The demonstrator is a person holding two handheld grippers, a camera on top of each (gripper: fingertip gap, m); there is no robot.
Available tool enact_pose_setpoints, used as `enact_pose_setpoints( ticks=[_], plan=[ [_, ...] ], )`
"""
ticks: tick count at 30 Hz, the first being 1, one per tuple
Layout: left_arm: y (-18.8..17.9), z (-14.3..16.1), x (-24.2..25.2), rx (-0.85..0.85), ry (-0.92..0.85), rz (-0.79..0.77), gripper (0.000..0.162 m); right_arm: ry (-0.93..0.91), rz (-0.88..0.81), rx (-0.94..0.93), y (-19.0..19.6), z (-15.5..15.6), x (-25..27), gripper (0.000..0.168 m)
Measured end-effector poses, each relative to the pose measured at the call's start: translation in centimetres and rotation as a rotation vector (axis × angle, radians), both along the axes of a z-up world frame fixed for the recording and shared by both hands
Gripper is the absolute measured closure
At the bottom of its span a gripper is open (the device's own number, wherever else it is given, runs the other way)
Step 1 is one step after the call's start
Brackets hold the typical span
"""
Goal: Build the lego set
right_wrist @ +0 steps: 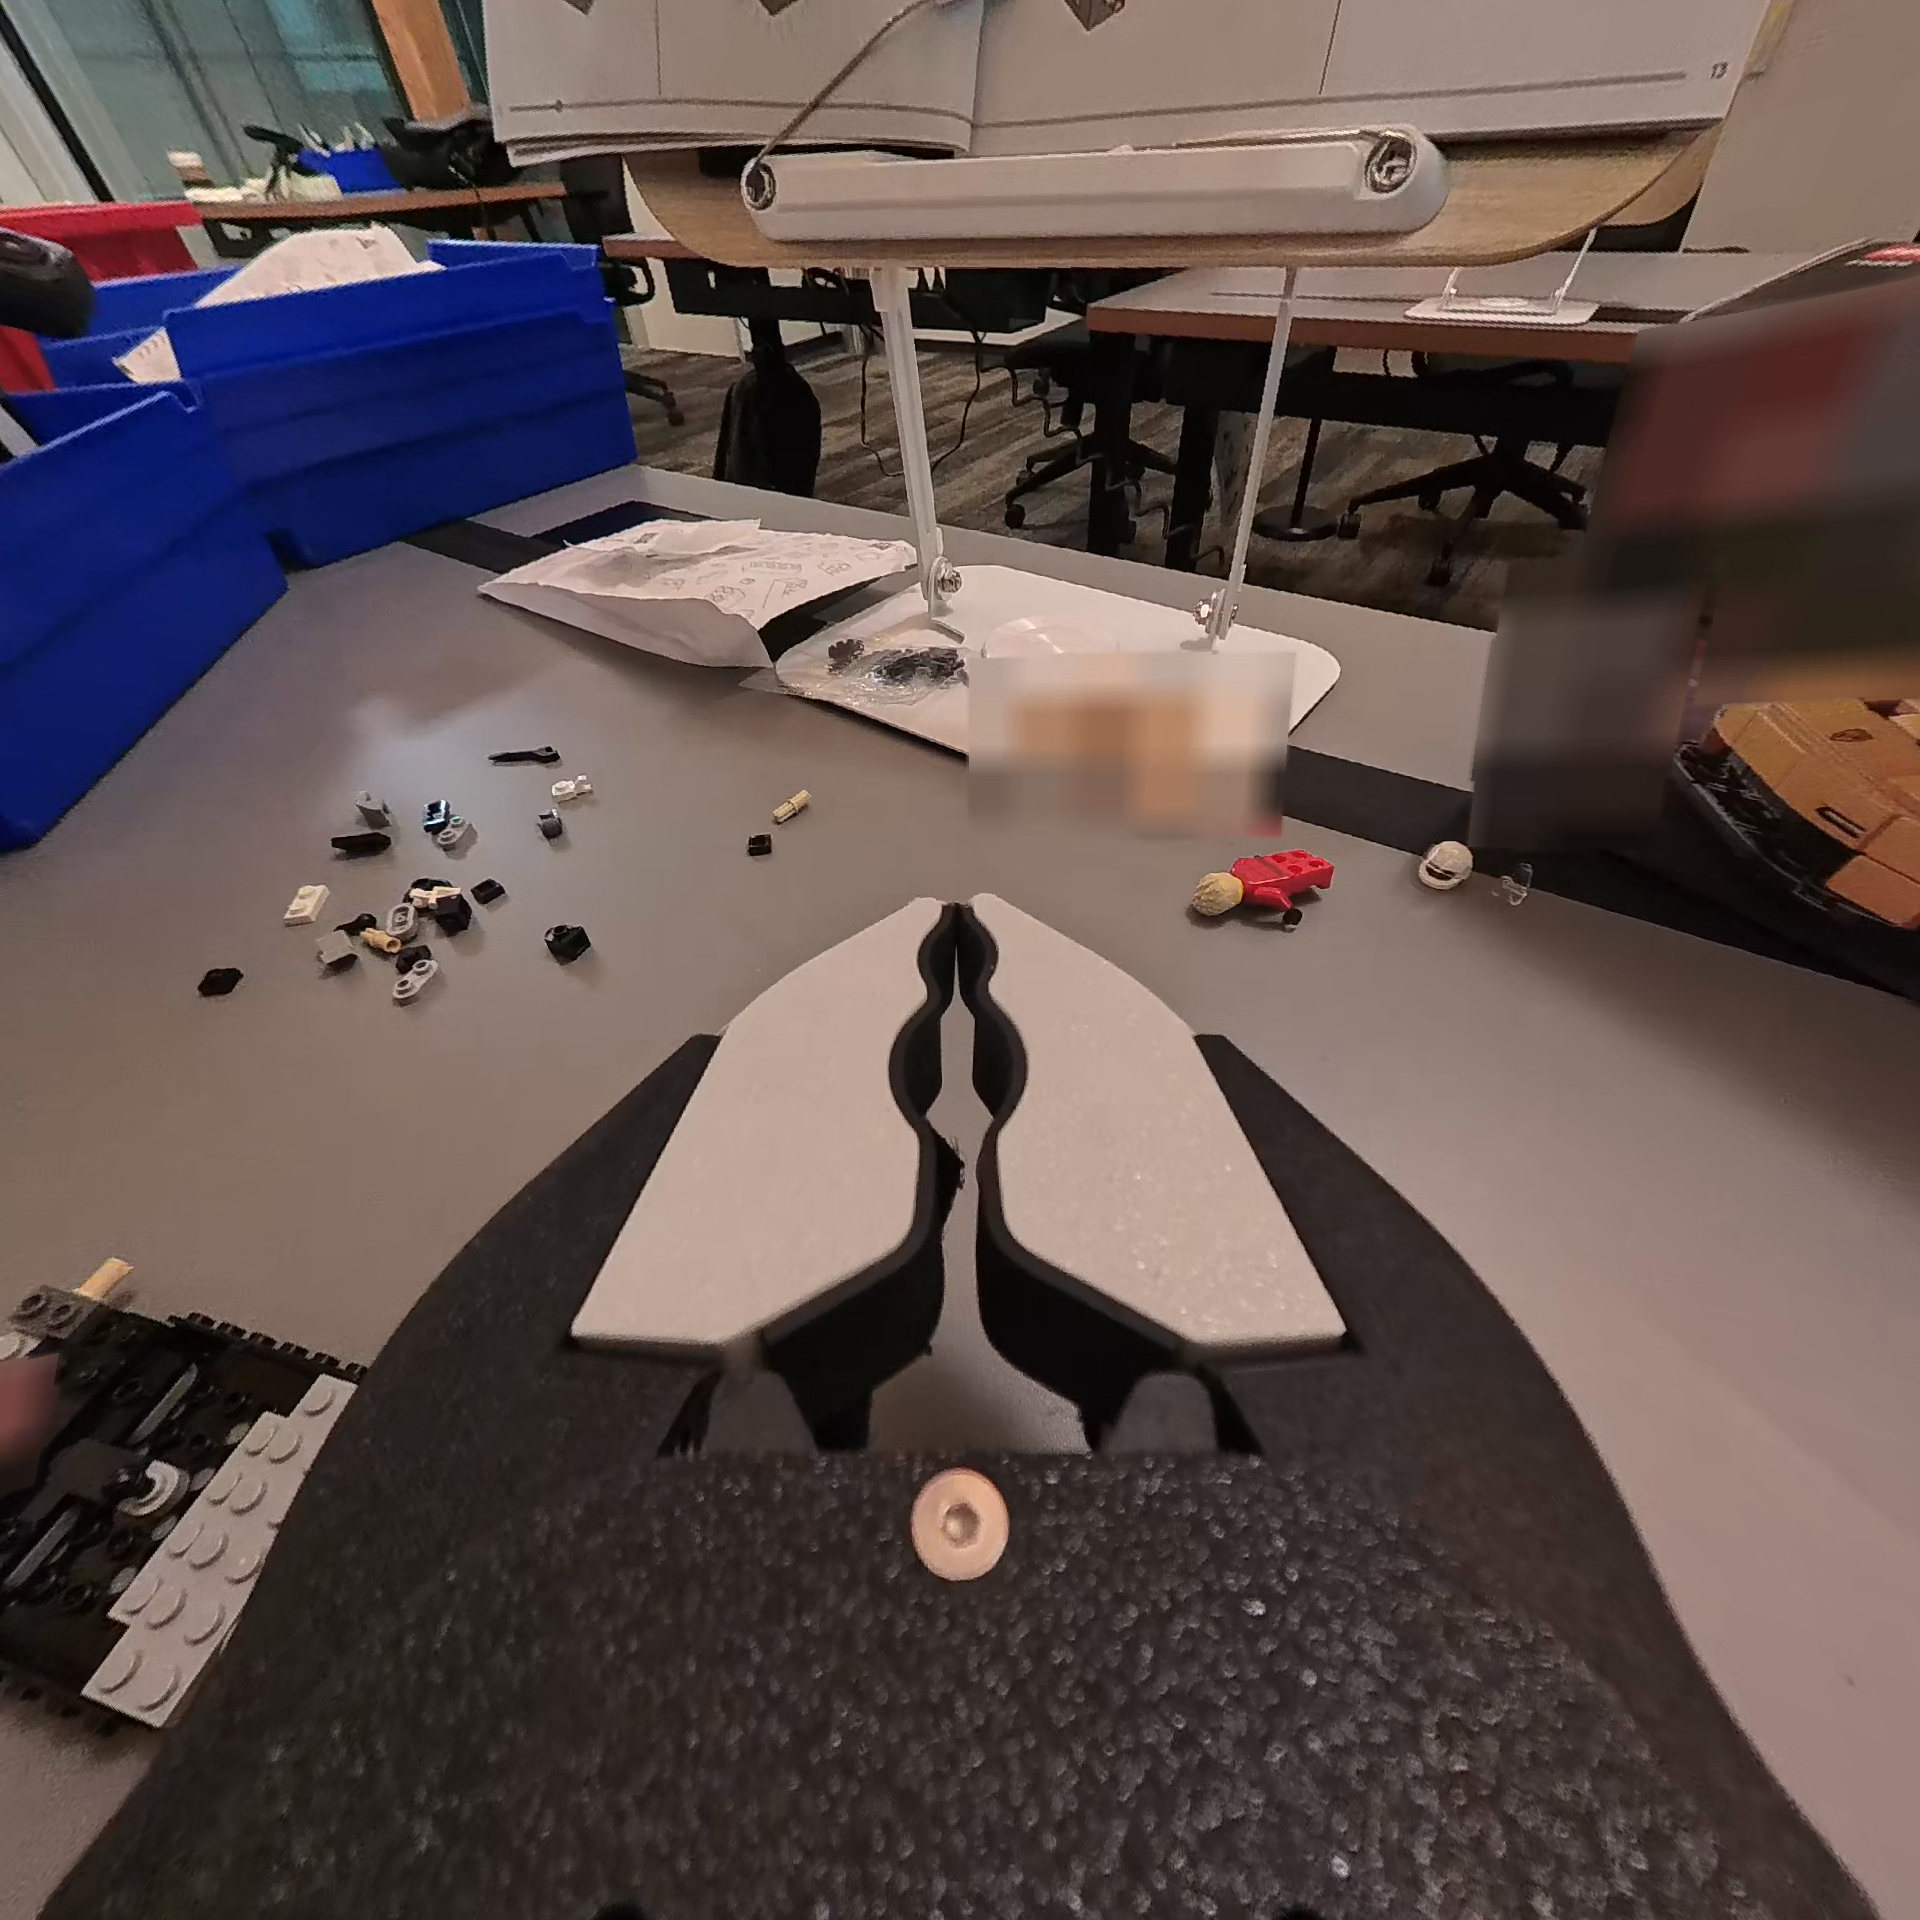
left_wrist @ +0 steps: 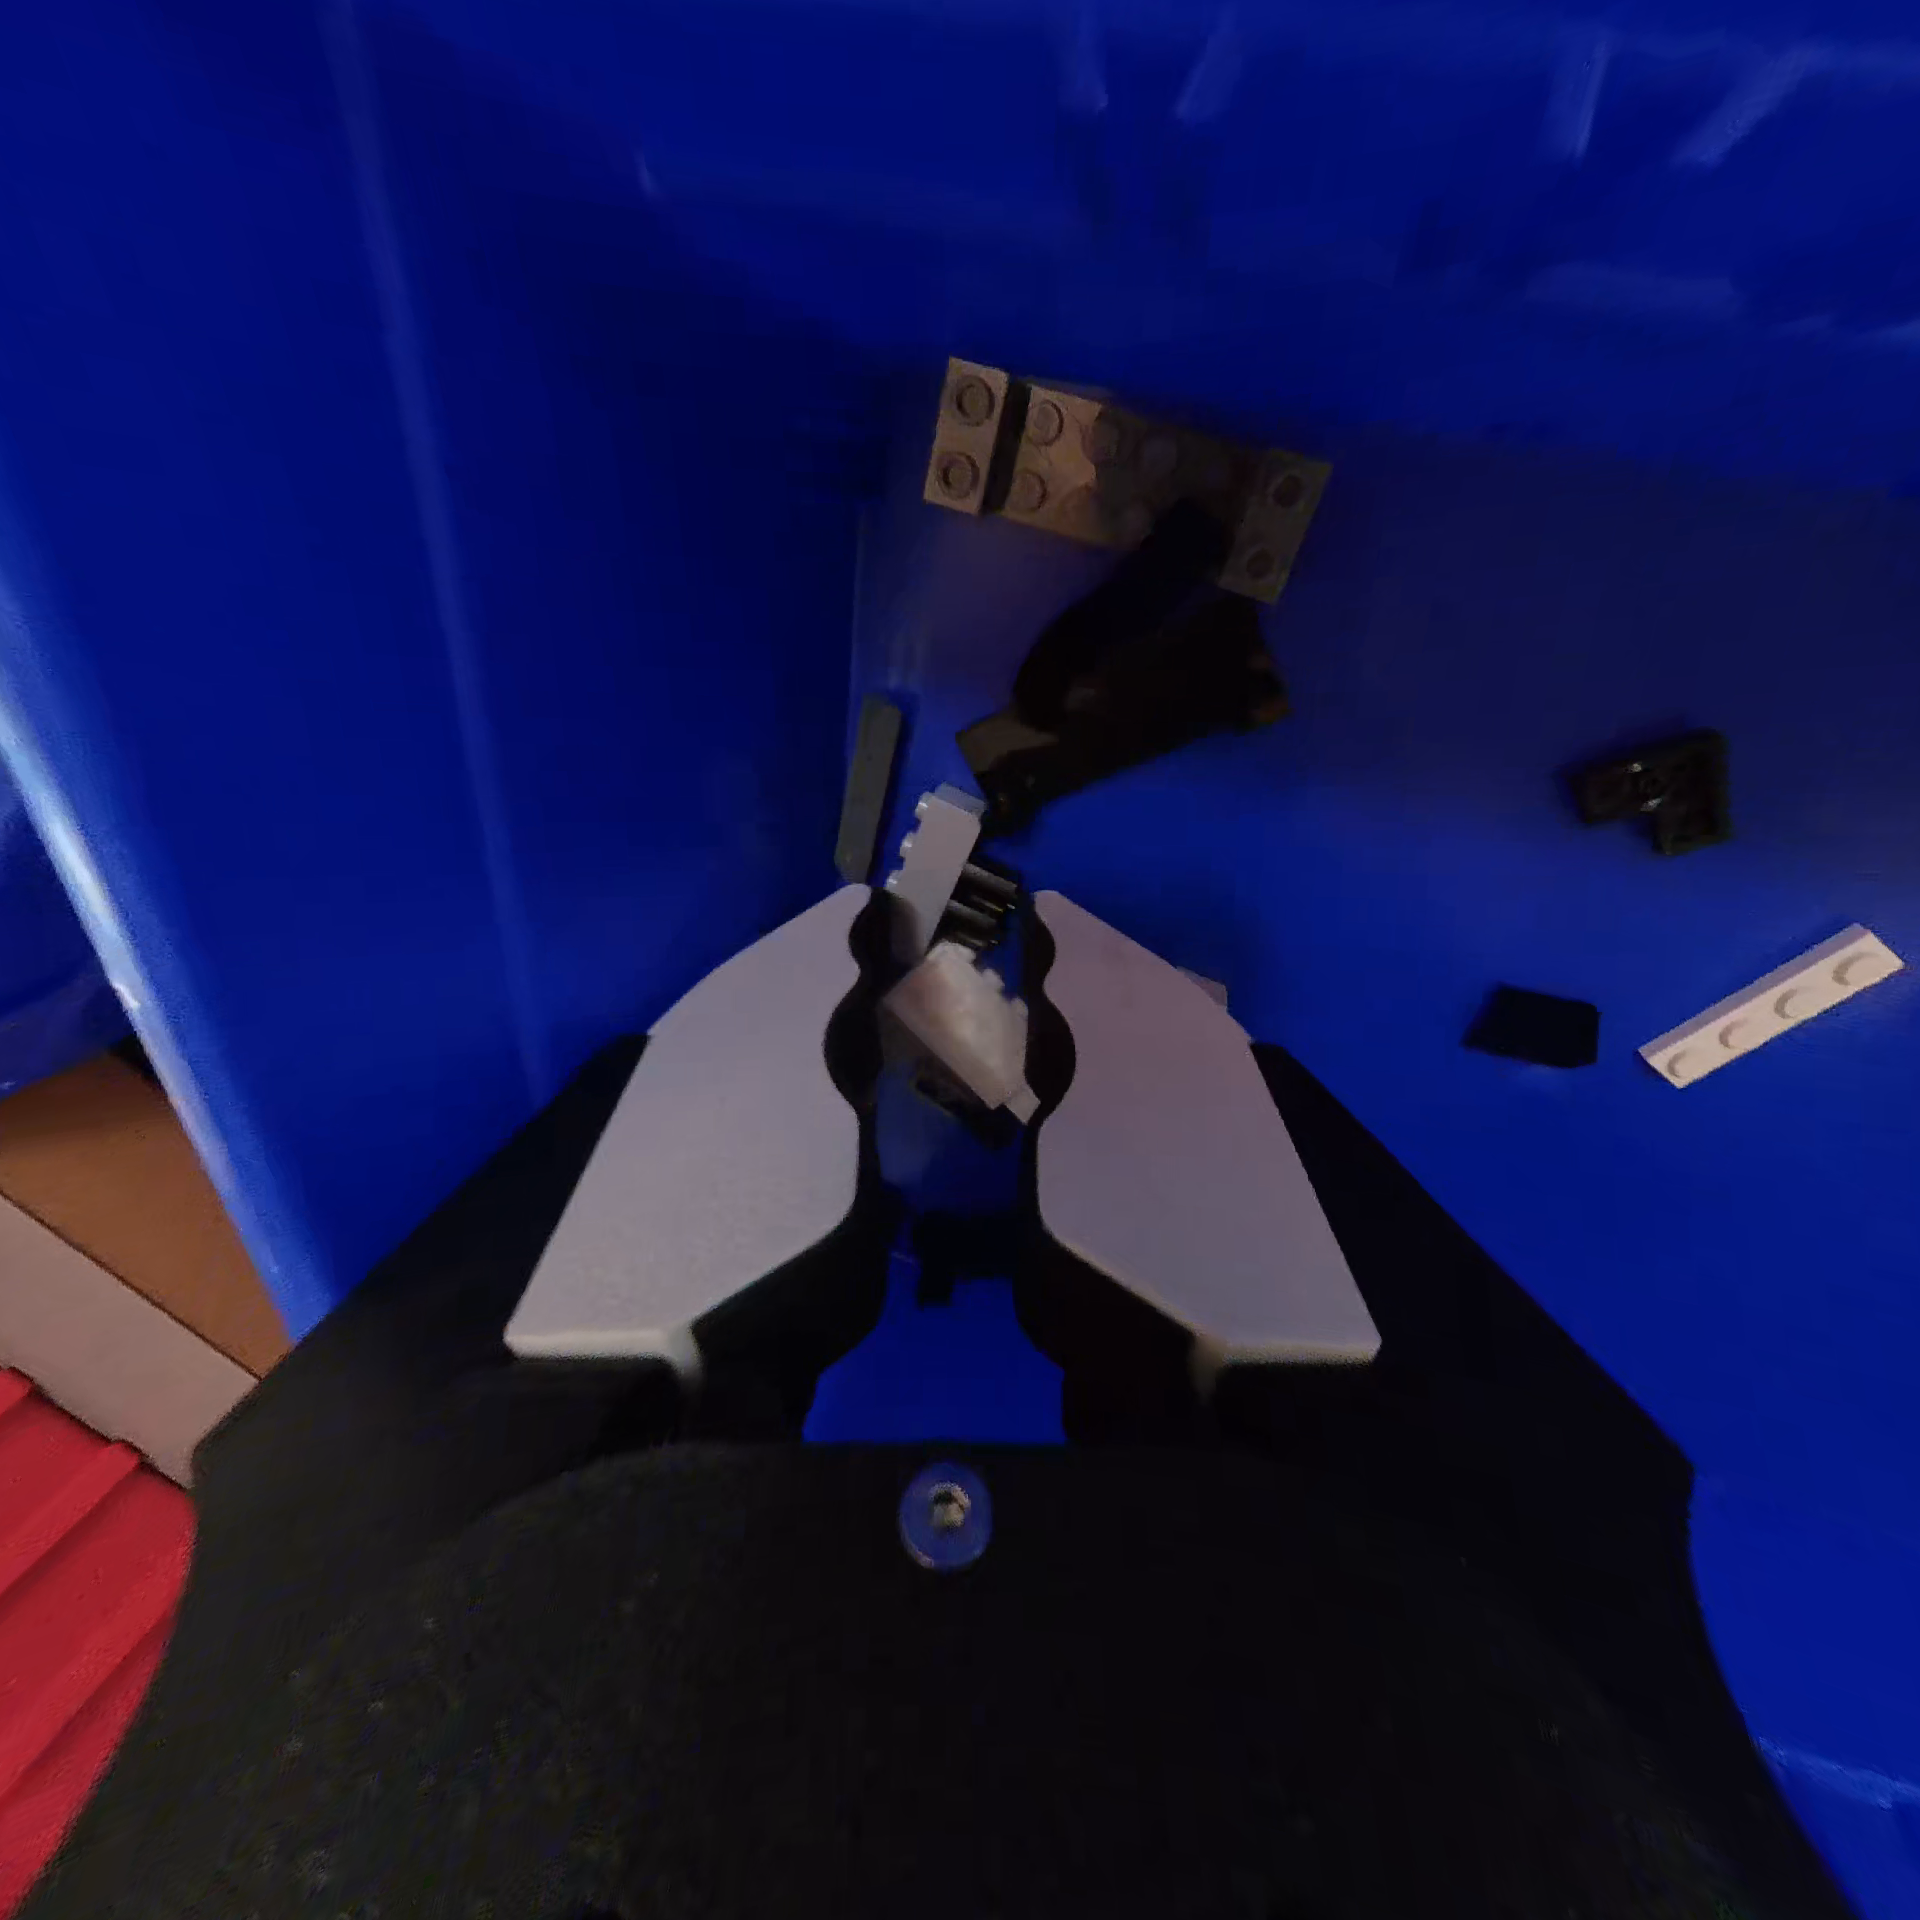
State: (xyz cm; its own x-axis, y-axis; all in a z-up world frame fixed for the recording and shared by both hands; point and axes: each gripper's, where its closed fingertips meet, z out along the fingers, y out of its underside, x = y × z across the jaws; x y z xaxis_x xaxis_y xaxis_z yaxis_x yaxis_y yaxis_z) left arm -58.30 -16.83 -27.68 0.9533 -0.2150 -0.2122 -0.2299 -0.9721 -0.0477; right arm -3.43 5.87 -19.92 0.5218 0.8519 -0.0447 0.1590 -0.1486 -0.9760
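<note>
The left tool (left_wrist: 951, 997) is clamped on a small white and black brick piece (left_wrist: 951, 971) inside the blue bin (left_wrist: 416, 520), its long axis pointing forward out of the tips. The right tool (right_wrist: 956, 920) is closed on nothing above the counter (right_wrist: 1455, 1195), and the half-built model (right_wrist: 135, 1496) lies at its lower left, so it looks nearer to that side
</note>
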Motion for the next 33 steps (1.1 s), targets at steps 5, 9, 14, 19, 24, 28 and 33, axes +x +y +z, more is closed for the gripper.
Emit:
enact_pose_setpoints(
  ticks=[5,9,14,19,24,28,33],
  plan=[
    [-1.5,0.5,1.5,-0.056,-0.07,-0.037,0.145,0.009,0.005,-0.001,-0.1,0.2,0.0,0.168],
    [-3.0,2.3,4.0,-0.089,-0.192,-0.105,0.158,0.018,0.011,-0.004,-0.2,0.4,0.0,0.168],
    [-1.1,3.3,1.5,0.035,-0.047,-0.083,0.15,0.015,0.023,-0.003,-0.4,0.3,-0.2,0.168],
    [1.5,2.4,-0.2,0.102,0.167,-0.091,0.152,0.011,0.02,-0.009,-0.4,0.1,-0.2,0.168],
    [1.6,0.4,0.1,0.034,0.149,-0.038,0.141,0.01,0.023,-0.011,-0.4,0.1,-0.2,0.168],
    [1.6,0.0,0.1,0.026,0.104,-0.023,0.145,0.017,0.026,-0.018,-0.4,0.1,-0.2,0.168],
    [1.5,-0.2,0.1,0.006,0.048,0.001,0.152,0.013,0.034,-0.017,-0.5,0.1,-0.3,0.168]
  ],
)
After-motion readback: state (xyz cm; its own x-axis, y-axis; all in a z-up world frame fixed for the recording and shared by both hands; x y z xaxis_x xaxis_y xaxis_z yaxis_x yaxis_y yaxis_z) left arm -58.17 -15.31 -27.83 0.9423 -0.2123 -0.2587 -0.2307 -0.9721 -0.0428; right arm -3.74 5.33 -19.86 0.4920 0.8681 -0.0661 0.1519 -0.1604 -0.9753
